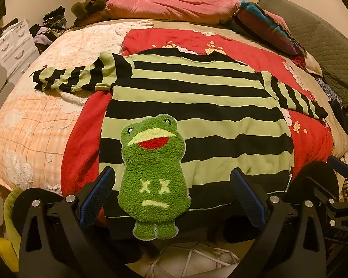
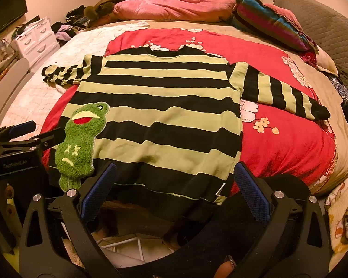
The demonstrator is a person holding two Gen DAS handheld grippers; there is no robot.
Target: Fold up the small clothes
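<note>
A small green-and-black striped sweater [image 1: 197, 115] lies flat on the bed, both sleeves spread out, hem nearest me. A fuzzy green frog patch [image 1: 153, 173] sits at its lower left. The sweater also shows in the right wrist view [image 2: 160, 115], with the frog patch [image 2: 81, 139] at its left. My left gripper [image 1: 171, 190] is open and empty, its fingers on either side of the frog patch at the hem. My right gripper [image 2: 174, 185] is open and empty over the hem's right part. The left gripper [image 2: 23, 139] shows at the left of the right wrist view.
The sweater lies on a red flowered blanket [image 1: 313, 143] over a peach quilt [image 1: 30, 120]. Pink bedding [image 1: 169, 7] and a striped pillow [image 1: 266, 27] lie at the far end. White drawers [image 1: 14, 44] stand at the left. A grey headboard [image 1: 324, 46] is at the right.
</note>
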